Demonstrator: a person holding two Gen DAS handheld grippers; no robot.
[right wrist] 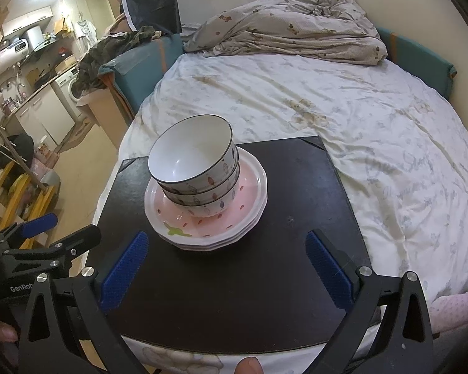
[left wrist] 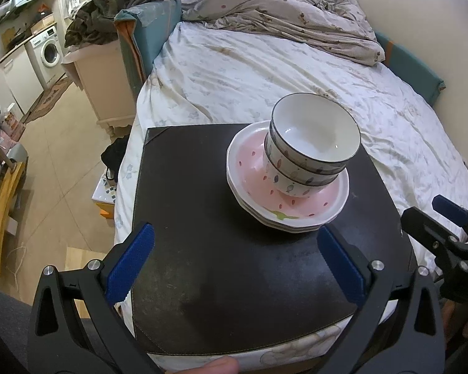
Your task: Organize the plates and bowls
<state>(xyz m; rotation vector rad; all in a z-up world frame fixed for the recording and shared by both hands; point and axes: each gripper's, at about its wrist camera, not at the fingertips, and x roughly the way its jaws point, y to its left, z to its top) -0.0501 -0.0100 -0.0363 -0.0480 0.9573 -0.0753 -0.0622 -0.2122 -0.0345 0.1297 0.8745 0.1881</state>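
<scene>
Three bowls [left wrist: 308, 152] nested, sitting on a stack of pink plates [left wrist: 284, 199], all on a dark mat [left wrist: 202, 218] laid over the bed [left wrist: 265, 71]. Left wrist view: left gripper [left wrist: 234, 265] hangs short of the stack, jaws wide apart, nothing between the blue pads; the right pad's tip is just beside the plate rim but I can't confirm contact. The right gripper [left wrist: 446, 218] shows at the right edge, side-on, too oblique to read from here. Bowls sit off-centre on the plates, toward the far right, likely just how they were dropped in; the mat probably gives a flat, firm base on soft bedding. Right wrist view: right gripper [right wrist: 227, 268] also empty, jaws spread, aimed at the bare mat in front of the plates [right wrist: 209, 218]; bowls [right wrist: 193, 171] lean slightly toward the camera. Left gripper [right wrist: 50, 233] visible at the left edge. This view shows the green mark on the plate rim facing it and the mat's clear right half; the left view shows the mat's empty left half instead. Stacking looks done, my read.
</scene>
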